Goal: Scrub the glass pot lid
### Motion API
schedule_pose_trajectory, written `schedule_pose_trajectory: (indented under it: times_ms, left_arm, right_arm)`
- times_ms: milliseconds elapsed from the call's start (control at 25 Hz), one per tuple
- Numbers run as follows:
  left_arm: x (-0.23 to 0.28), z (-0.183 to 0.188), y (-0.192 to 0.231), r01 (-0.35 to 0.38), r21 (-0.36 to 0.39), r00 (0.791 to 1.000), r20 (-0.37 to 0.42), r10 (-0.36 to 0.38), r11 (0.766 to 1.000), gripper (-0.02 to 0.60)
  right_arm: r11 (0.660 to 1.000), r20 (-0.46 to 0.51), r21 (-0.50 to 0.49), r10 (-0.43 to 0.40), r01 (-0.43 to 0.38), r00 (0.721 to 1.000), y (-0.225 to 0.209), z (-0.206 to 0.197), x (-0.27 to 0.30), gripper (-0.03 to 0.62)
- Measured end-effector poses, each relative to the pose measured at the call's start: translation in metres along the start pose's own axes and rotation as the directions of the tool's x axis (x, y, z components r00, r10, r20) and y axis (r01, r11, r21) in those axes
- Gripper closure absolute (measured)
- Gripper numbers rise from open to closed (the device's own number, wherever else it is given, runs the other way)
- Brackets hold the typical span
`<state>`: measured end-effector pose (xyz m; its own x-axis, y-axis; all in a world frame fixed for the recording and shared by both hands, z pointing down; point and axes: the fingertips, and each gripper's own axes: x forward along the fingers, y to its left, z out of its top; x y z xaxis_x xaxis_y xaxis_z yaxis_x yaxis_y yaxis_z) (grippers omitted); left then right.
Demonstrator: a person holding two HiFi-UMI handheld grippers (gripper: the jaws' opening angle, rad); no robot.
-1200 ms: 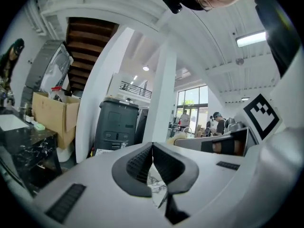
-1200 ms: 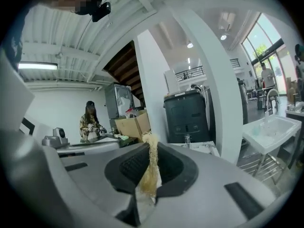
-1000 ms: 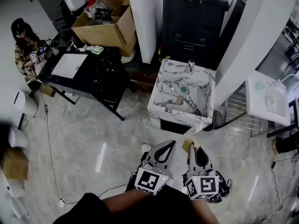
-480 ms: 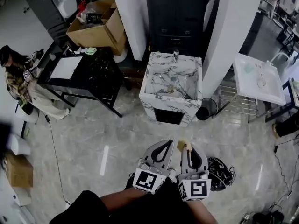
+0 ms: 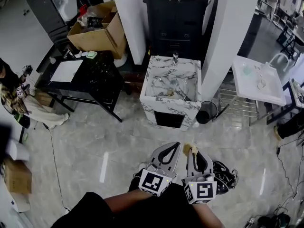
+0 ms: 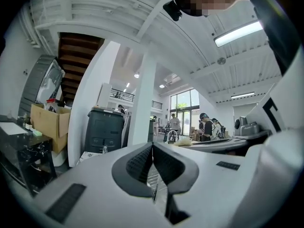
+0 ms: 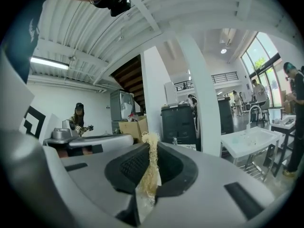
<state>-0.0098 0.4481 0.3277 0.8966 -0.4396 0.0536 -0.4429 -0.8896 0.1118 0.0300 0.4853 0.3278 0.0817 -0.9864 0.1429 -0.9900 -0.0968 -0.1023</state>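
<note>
The glass pot lid point(image 5: 169, 88) lies, I believe, in the marble sink point(image 5: 161, 109), well apart from both grippers. My left gripper point(image 6: 152, 146) is clenched on nothing. My right gripper point(image 7: 151, 139) pinches a pale fibrous scrubber point(image 7: 150, 170).

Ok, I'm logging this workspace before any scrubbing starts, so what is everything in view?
marble sink: one, white with grey veins, centre, ahead
cabinet: one, black, behind the sink
cardboard box: one, brown, upper left
table: one, black, left of the sink
basin: one, white, right
bin: one, black, by the sink's right foot
cables: one tangle, black, on the floor beside the right claw
seated person: one, far left
scrub pad: one, pale yellow, fibrous, in the right claw
left claw: grey, shut, empty
right claw: grey, shut on the scrub pad
</note>
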Motion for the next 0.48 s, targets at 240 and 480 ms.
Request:
schedule_pose_trajectory:
  times_ms: [240,480]
  left_arm:
    - [0.001,0.005,-0.008,-0.003,0.023,1.000,0.003,0.002,1.000,0.566]
    - [0.006,0.004,-0.013,-0.026,0.043,0.999,-0.041,0.027,0.999,0.566]
  right_arm:
    - [0.999,0.048,-0.037,0.007,-0.005,0.999,-0.005,0.012,-0.005,0.537]
    - [0.999,0.068,-0.042,0.007,-0.004,0.998,-0.012,0.022,-0.015,0.537]
